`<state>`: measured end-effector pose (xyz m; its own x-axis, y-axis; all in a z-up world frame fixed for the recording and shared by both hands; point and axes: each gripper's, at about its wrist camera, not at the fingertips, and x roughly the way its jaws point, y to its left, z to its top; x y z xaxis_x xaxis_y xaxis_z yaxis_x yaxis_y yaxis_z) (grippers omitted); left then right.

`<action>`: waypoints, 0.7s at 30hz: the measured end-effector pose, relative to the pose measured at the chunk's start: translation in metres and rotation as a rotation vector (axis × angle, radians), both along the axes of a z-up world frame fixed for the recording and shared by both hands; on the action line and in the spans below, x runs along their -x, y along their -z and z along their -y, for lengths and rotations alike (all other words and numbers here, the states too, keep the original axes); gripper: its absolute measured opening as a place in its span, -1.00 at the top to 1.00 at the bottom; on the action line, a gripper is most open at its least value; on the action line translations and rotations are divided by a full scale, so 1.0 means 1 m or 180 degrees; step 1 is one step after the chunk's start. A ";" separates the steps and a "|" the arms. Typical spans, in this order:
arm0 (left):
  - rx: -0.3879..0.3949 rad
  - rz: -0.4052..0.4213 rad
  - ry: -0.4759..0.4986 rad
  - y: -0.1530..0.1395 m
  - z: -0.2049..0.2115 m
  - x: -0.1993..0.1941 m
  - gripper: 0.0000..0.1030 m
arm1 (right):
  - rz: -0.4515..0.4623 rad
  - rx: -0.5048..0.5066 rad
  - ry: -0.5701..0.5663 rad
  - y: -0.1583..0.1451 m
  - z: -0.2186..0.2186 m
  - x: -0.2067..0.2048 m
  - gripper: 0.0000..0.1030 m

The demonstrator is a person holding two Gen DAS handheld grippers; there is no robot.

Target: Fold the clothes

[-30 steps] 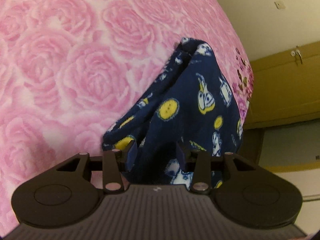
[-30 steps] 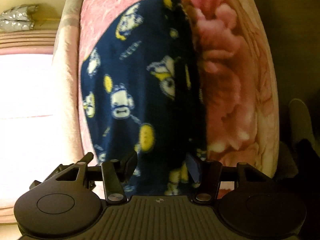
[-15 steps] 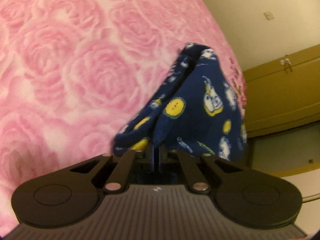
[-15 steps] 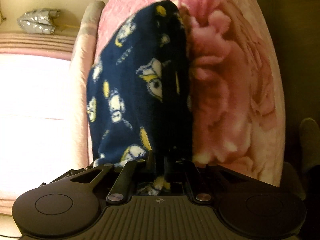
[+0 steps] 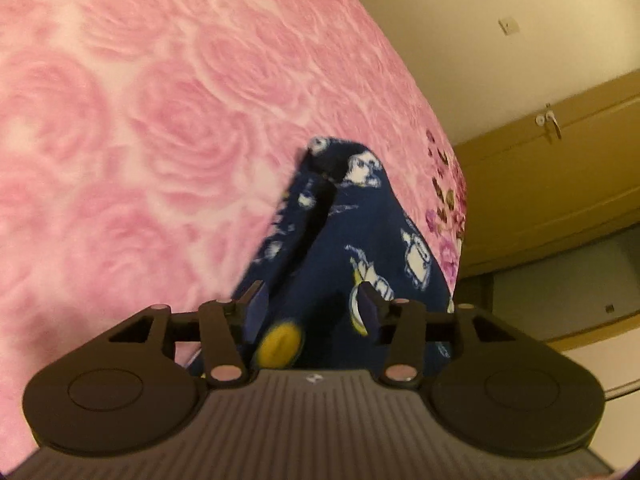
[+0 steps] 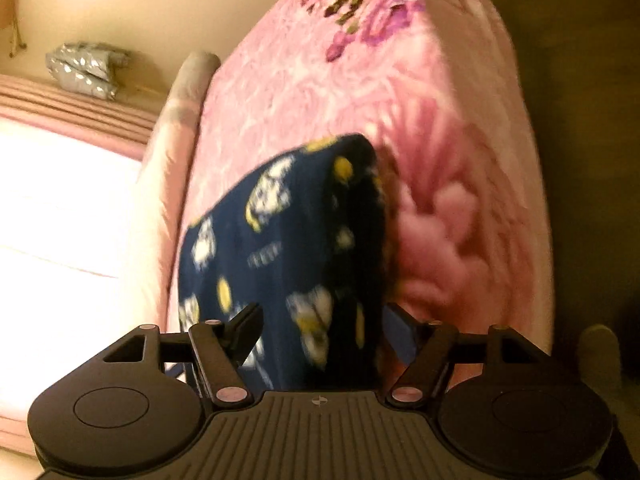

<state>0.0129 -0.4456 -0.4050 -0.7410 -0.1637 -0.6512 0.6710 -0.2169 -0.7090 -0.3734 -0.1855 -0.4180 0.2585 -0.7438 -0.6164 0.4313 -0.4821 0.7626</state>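
I see folded garment [image 5: 360, 240], long axis running near-to-far on bed [image 5: 140, 120] | left gripper [image 5: 310, 304] and right gripper [image 6: 320, 328] jaws just opening, released, cloth between | cupboard [image 5: 560, 184] far right

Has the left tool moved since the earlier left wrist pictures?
Yes. The left tool has pulled back: the yellow-brown cupboard and the pink bedspread edge sit lower in view, showing more wall. Its jaws have just been opening, with the navy garment between them.

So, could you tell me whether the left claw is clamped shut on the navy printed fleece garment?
No, the left claw stands open, its fingers apart, with the navy printed fleece garment lying between them.
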 end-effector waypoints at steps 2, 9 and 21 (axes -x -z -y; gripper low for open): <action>0.0025 -0.0070 0.0085 0.009 0.004 0.007 0.92 | 0.0027 0.0074 -0.0009 0.007 0.009 0.008 0.25; 0.0186 -0.0146 0.0084 0.029 0.008 -0.003 0.96 | 0.0137 0.0149 0.0109 0.029 -0.008 0.015 0.93; 0.0775 0.0405 -0.0258 -0.043 0.014 0.033 0.87 | -0.1344 -0.0289 0.0012 -0.064 0.007 0.018 -0.22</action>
<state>-0.0197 -0.4599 -0.3615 -0.6339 -0.3820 -0.6725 0.7734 -0.3125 -0.5516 -0.3916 -0.1921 -0.3538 -0.0330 -0.6822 -0.7304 0.6946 -0.5412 0.4740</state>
